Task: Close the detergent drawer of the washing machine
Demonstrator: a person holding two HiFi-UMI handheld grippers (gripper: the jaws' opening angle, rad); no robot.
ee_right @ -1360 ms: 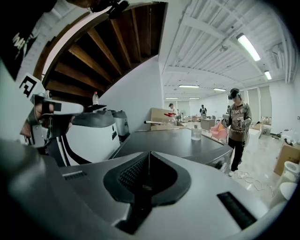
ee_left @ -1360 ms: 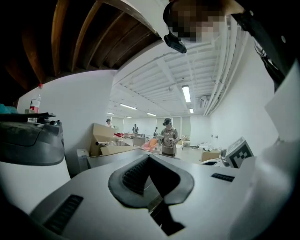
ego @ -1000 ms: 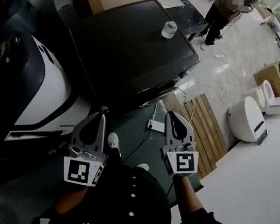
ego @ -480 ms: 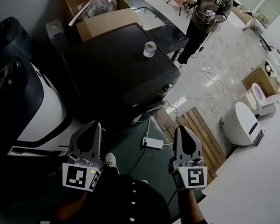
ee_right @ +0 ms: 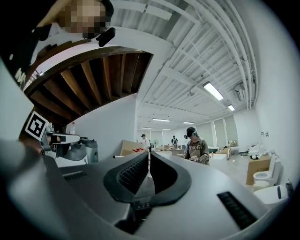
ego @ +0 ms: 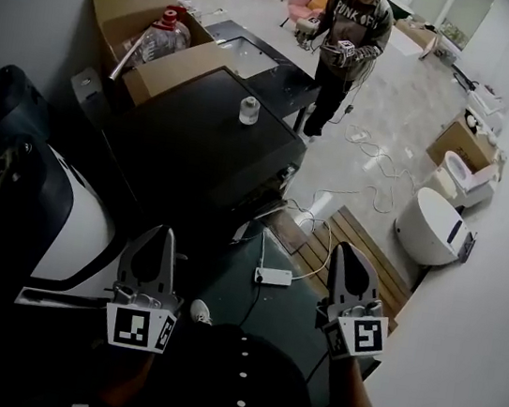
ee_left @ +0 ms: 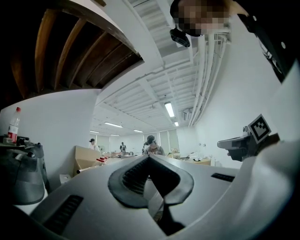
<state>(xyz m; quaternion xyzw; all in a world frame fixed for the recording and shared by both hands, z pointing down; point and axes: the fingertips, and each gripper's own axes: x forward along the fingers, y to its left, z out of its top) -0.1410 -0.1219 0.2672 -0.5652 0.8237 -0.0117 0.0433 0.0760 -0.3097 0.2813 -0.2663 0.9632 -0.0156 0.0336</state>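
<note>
My left gripper (ego: 168,232) and right gripper (ego: 342,249) are held level in front of me, side by side, both pointing away. Each is shut with nothing between its jaws, as the left gripper view (ee_left: 149,158) and the right gripper view (ee_right: 149,153) show. Ahead of them stands a black box-shaped appliance (ego: 197,142) with a small white jar (ego: 248,110) on top. A white and dark rounded machine (ego: 72,218) sits to the left of my left gripper. I cannot make out a detergent drawer in any view.
An open cardboard box (ego: 140,15) with a red-capped water jug (ego: 169,31) stands behind the black appliance. A person (ego: 351,32) stands at the back. A power strip (ego: 274,277), cables, a wooden pallet (ego: 361,252) and white toilets (ego: 431,224) lie on the floor at right.
Both grippers sit lower in the head view and the right one has shifted to the right. The view now reaches farther into the room, with the box and the person fully in sight.
</note>
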